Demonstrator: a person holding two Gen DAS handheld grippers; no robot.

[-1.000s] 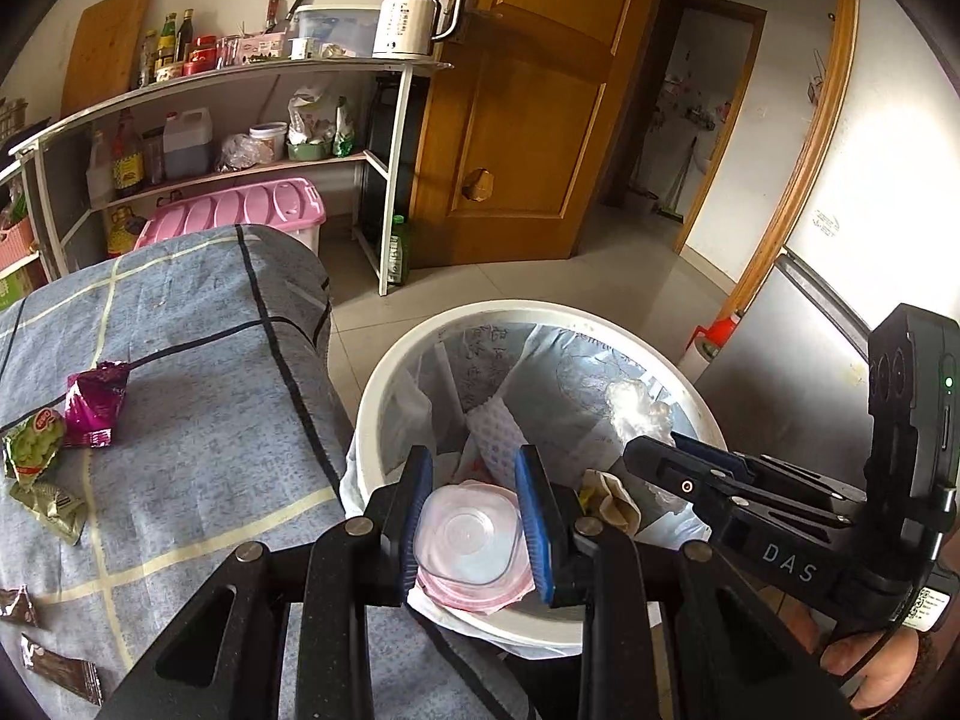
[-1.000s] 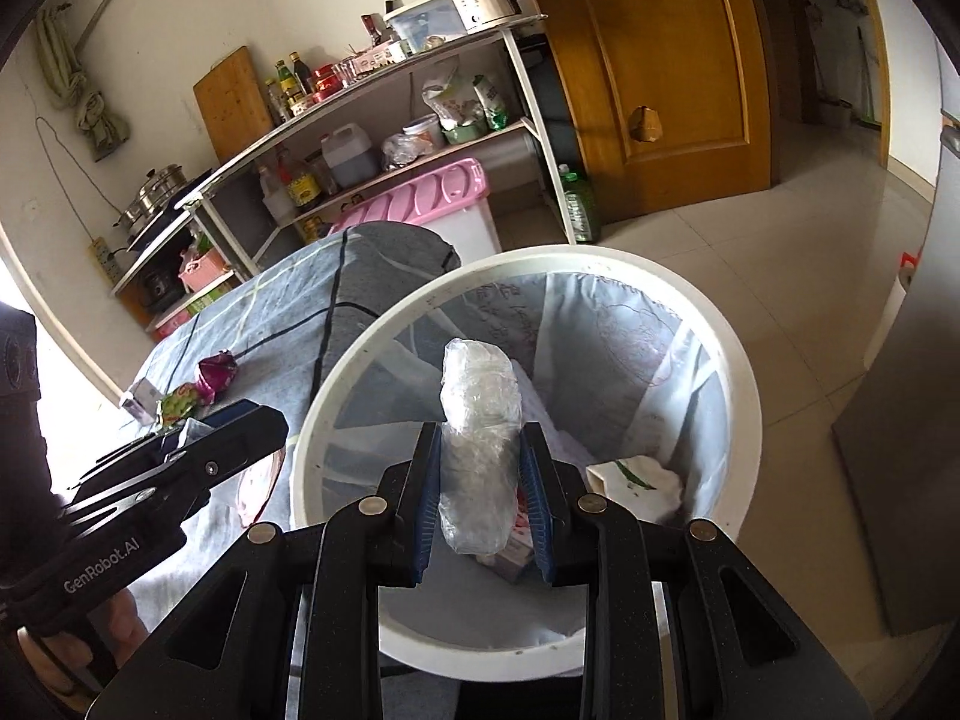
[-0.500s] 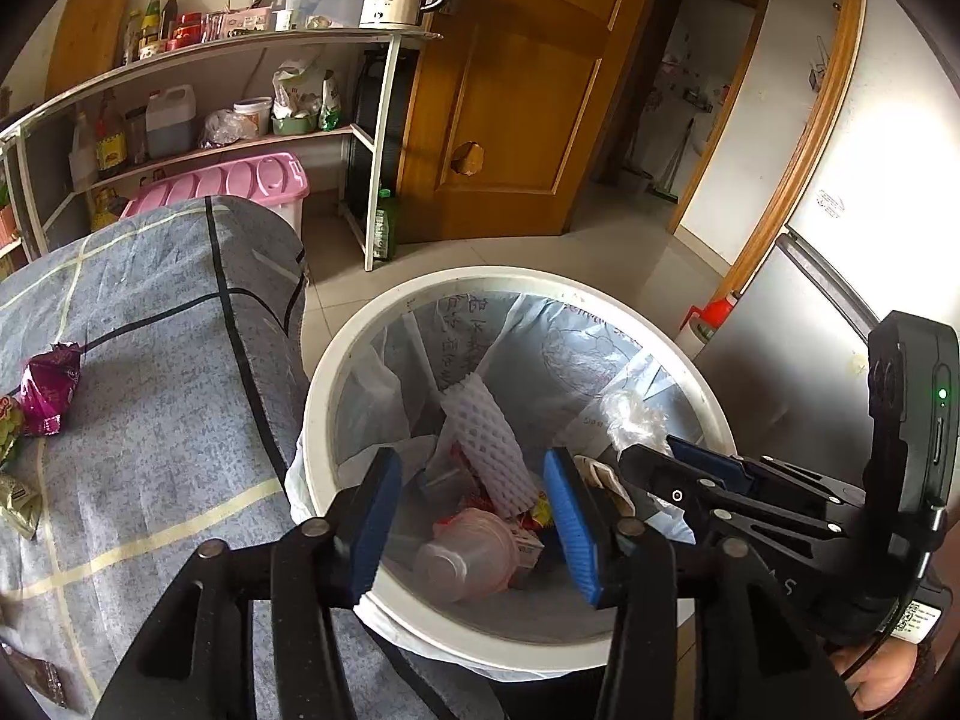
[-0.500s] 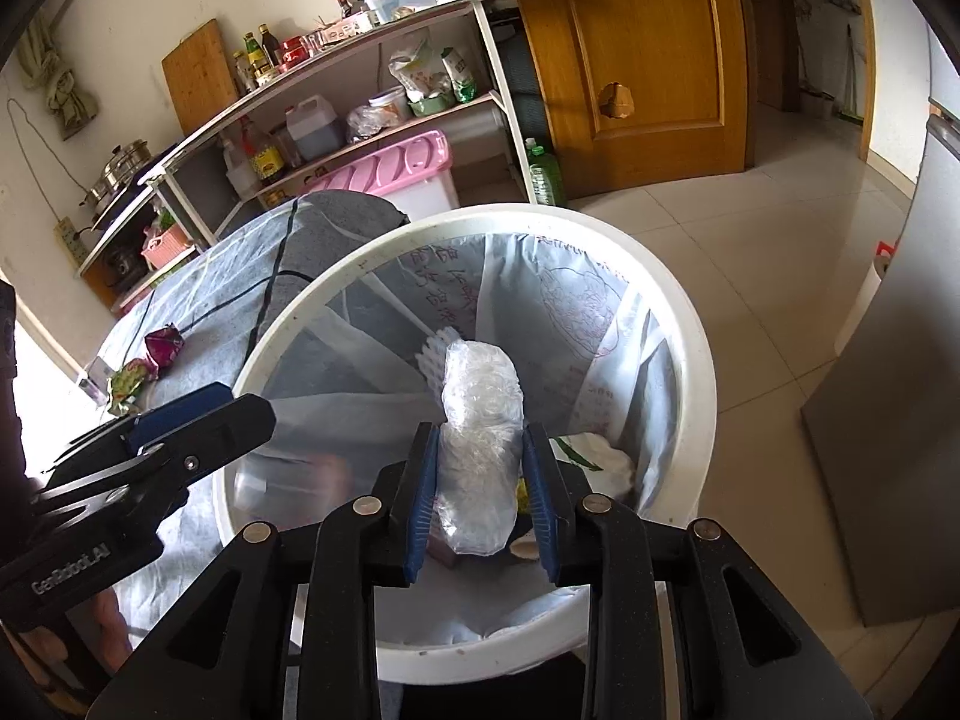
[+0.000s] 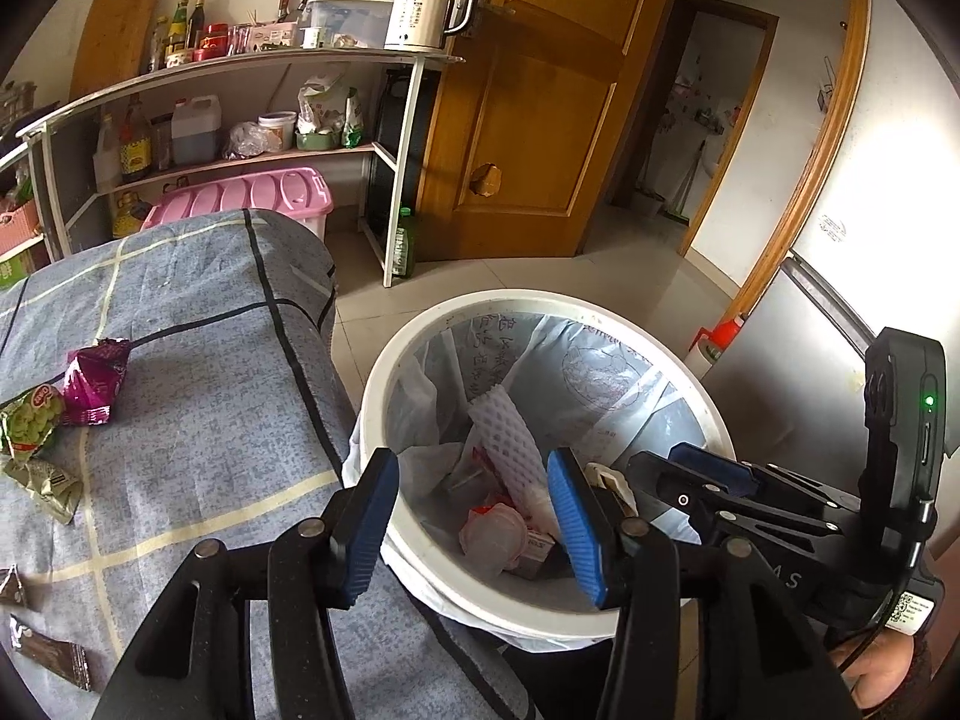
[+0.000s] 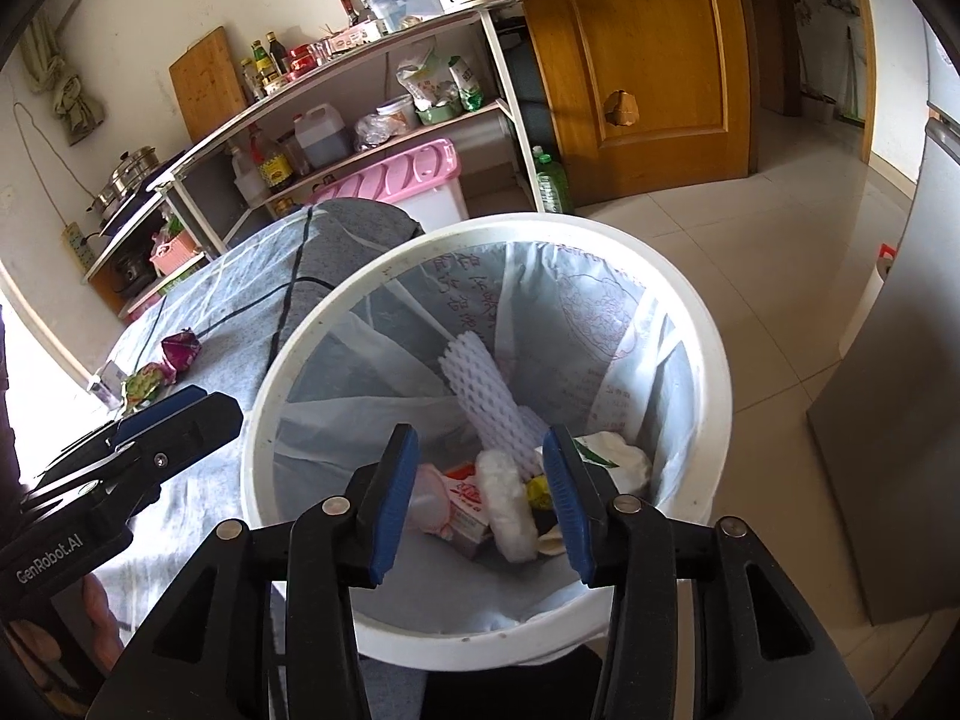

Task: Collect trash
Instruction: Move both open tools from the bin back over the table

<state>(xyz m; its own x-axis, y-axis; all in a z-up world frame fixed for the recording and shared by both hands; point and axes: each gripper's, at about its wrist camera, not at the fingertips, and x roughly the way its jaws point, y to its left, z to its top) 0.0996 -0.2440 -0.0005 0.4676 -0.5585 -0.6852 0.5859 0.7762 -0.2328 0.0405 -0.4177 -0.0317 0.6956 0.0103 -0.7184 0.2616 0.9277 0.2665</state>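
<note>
Both my left gripper (image 5: pixel 474 519) and right gripper (image 6: pixel 483 501) hang over the white bin (image 6: pixel 714 360), empty, the right's jaws opening, the crumpled plastic wrap (image 6: pixel 510 504) lying below them among the trash.

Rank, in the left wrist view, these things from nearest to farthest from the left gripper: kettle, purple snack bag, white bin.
From the left gripper:
1. White bin, just under the fingers.
2. Purple snack bag, left, on the cloth.
3. Kettle, top shelf, far back.
</note>
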